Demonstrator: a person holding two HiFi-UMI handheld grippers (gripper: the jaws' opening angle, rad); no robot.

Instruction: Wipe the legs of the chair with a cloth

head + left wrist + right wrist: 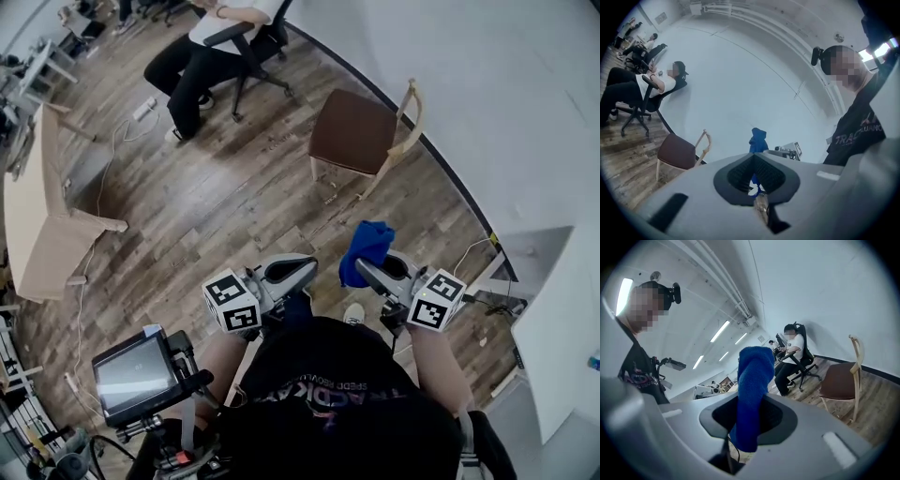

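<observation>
The chair (354, 131) has a brown seat and pale wooden legs and stands on the wood floor by the curved white wall, well ahead of both grippers. It also shows as the chair (677, 152) at lower left of the left gripper view and the chair (841, 380) at right of the right gripper view. My right gripper (375, 272) is shut on a blue cloth (367, 251), which sticks up out of the jaws as the cloth (752, 385). My left gripper (291, 272) is shut with nothing in it; its jaws (757, 176) meet.
A person sits in a black office chair (211, 47) at the far left. A pale wooden table (37, 225) stands at the left edge. A power strip (143, 110) and cable lie on the floor. A small screen on a stand (131, 370) is by my left leg.
</observation>
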